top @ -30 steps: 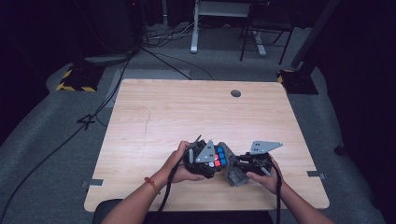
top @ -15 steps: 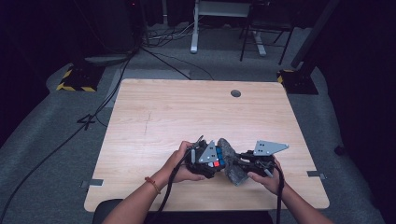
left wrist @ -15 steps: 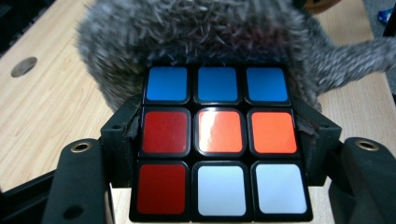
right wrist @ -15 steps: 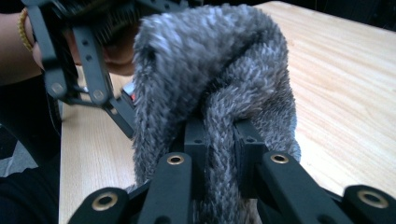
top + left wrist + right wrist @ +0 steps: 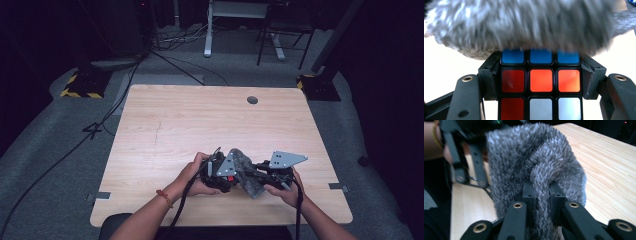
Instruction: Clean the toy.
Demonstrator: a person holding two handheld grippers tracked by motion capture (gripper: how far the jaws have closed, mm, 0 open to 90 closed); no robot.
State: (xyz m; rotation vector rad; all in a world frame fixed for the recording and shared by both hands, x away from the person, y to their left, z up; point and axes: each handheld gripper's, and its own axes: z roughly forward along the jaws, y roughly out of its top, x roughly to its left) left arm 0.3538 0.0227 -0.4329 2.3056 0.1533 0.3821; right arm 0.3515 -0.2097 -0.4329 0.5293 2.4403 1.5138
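A puzzle cube (image 5: 540, 85) with blue, red, orange and white stickers sits clamped between the jaws of my left gripper (image 5: 540, 72). A fluffy grey cloth (image 5: 536, 167) lies against the cube's far face (image 5: 524, 25). My right gripper (image 5: 541, 195) is shut on a pinched fold of that cloth. In the high view both grippers meet near the table's front edge: the left gripper (image 5: 220, 172) with the cube, the cloth (image 5: 247, 172) between them, and the right gripper (image 5: 267, 177) at its right.
The wooden table (image 5: 200, 120) stretches away beyond the hands, with a round cable hole (image 5: 252, 100) near its far edge. Cables trail from both grippers over the front edge. Chair and desk legs stand on the floor behind.
The right gripper has lifted slightly and drawn the cloth up against the cube. The left gripper has kept still with the cube.
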